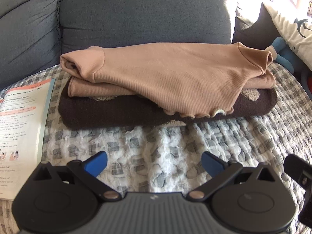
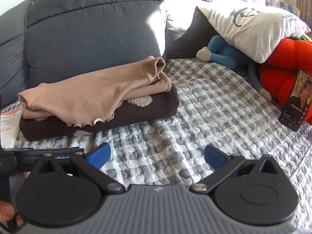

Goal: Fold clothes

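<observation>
1. Left wrist view: the left gripper (image 1: 154,162) hangs with its blue fingers spread wide and nothing between them, just short of the pile. The tan ribbed top (image 1: 165,72) lies folded on a folded dark brown knit (image 1: 109,115), both on the checked quilt (image 1: 156,146).
2. Same view, judging the step: the fold looks nearly done. The frilled hem (image 1: 197,114) droops over the brown knit's front edge, so a good finish would be to pinch that hem lightly and tuck it back without dragging the layers under it.
3. Same view, surroundings: an open printed book (image 1: 21,120) lies on the quilt to the left, its edge near the pile. The grey sofa back (image 1: 136,11) rises behind.
4. Right wrist view: the right gripper (image 2: 157,159) is also wide apart and empty, over bare quilt, with the pile off to its left.
5. Same view, the room: a blue plush toy (image 2: 224,48), a white cushion (image 2: 253,31), an orange plush (image 2: 282,68) and a lit phone (image 2: 294,103) sit to the right, well apart from the clothes. Strong sunlight falls across the sofa.
</observation>
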Tool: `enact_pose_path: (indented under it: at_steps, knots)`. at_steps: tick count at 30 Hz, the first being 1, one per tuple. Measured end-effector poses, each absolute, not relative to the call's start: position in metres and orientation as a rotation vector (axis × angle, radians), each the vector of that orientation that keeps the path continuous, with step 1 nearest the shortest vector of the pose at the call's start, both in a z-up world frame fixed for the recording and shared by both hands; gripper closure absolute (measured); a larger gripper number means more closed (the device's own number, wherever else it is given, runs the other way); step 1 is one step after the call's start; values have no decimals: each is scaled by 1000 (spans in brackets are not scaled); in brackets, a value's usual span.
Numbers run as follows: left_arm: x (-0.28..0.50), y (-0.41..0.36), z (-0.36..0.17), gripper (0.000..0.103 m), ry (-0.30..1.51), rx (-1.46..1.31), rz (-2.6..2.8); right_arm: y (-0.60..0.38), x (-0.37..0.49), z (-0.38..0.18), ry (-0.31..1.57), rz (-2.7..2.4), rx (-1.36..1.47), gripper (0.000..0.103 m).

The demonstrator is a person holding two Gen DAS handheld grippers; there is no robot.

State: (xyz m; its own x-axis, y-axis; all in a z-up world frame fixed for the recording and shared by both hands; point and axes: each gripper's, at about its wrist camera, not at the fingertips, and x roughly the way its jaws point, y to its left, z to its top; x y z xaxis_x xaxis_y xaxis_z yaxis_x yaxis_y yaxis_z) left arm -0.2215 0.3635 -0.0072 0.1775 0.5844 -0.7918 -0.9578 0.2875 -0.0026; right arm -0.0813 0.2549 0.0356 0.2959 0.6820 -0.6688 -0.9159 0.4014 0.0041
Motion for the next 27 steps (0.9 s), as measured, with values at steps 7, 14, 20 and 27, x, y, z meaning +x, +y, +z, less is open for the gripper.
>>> enact_pose_path:
  at_steps: [7, 14, 20, 27]
  knots:
    - [-220, 360, -4, 0, 785, -559, 1202, 251, -80, 32, 646, 1105, -435, 0]
    - [-219, 356, -3, 0, 795, -557, 1195, 249, -80, 32, 643, 1107, -434, 0]
    - [-220, 354, -1, 0, 790, -556, 1197, 250, -86, 32, 625, 1122, -453, 0]
    - [-220, 354, 0, 0, 786, -551, 1197, 249, -83, 31, 640, 1123, -437, 0]
